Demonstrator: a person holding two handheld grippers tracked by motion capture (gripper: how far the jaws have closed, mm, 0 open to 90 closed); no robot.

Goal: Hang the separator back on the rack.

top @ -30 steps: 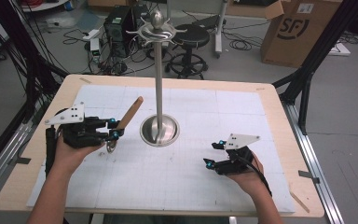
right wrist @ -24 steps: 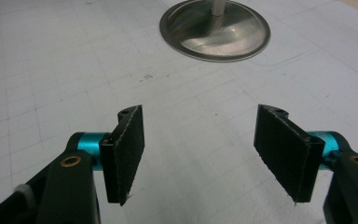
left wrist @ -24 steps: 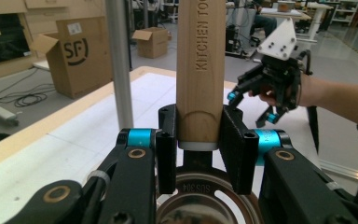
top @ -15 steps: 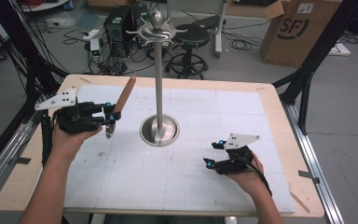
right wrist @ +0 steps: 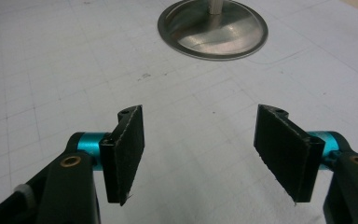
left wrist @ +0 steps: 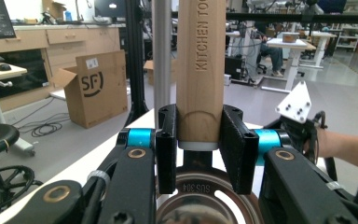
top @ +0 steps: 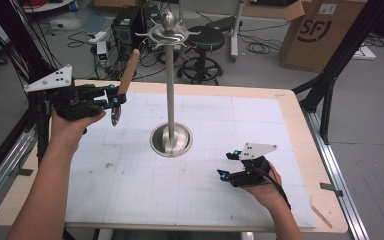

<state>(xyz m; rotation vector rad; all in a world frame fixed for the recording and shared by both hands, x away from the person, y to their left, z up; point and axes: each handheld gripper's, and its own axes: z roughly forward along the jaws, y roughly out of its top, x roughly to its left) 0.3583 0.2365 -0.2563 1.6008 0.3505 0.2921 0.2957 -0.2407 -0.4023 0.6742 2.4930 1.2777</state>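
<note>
Right tongs (top: 230, 165): low over the worktop (top: 130, 200), jaws spread wide with nothing between them, pads facing the stand's base.
Left tongs (left wrist: 199, 140): clamped on the pizza cutter (top: 121, 90), lifted clear of the worktop; both pads press the lower end of the wooden handle, just above the white collar.
Pizza cutter: handle rises tilted above the jaws, steel wheel (top: 115, 114) hangs just below them. Judged rigid throughout and fairly light, the wheel end heavier; the wood offers good friction, the polished wheel is slippery and sharp-edged, so the handle is the place to hold.
Stand (top: 170, 90): beyond the left tongs, an upright steel pole on a round base (right wrist: 213, 29), hooks at its top.
</note>
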